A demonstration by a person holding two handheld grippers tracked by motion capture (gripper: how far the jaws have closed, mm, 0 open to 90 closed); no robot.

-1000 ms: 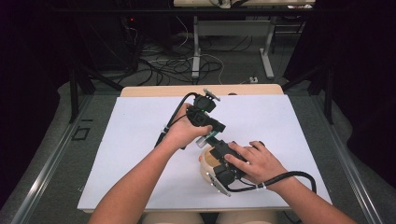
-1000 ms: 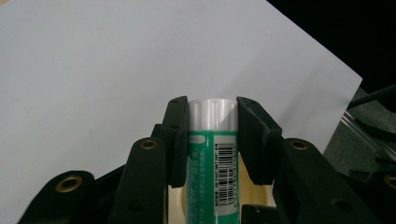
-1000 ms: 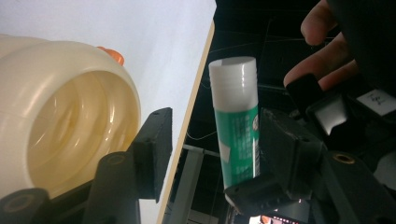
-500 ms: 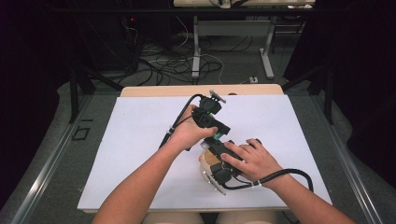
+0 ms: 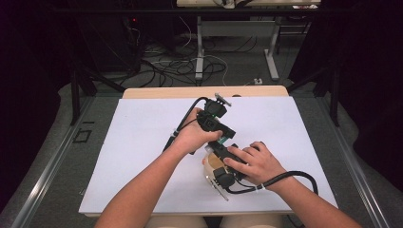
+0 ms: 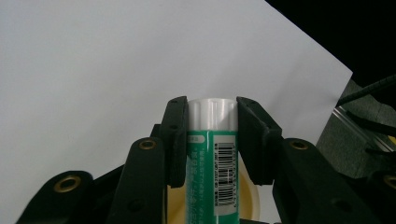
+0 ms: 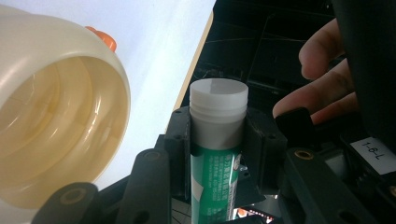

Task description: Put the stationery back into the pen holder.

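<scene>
A green glue stick with a barcode (image 6: 212,158) is held between both grippers above the white table sheet (image 5: 142,142). My left gripper (image 6: 212,109) is shut on its white cap end. My right gripper (image 7: 218,116) grips the other end, where a white threaded collar (image 7: 218,100) sticks out past the pads. Its jaws have just been closing, with the stick (image 7: 217,177) between them. In the high view the left gripper (image 5: 226,138) and the right gripper (image 5: 216,147) meet tip to tip at mid-table. A sliver of green (image 5: 221,137) shows between them.
A cream plastic cup (image 7: 60,126) lies on its side under the right hand (image 5: 252,164), mouth toward the right gripper's camera, with something orange (image 7: 106,41) behind it. The cup (image 5: 209,164) rests near the sheet's front. The left hand's fingers (image 7: 322,56) are close by. Cables trail from both grippers.
The left hand and its gripper have shifted slightly to the right, closer to the right gripper. The right hand has stayed over the cup.
</scene>
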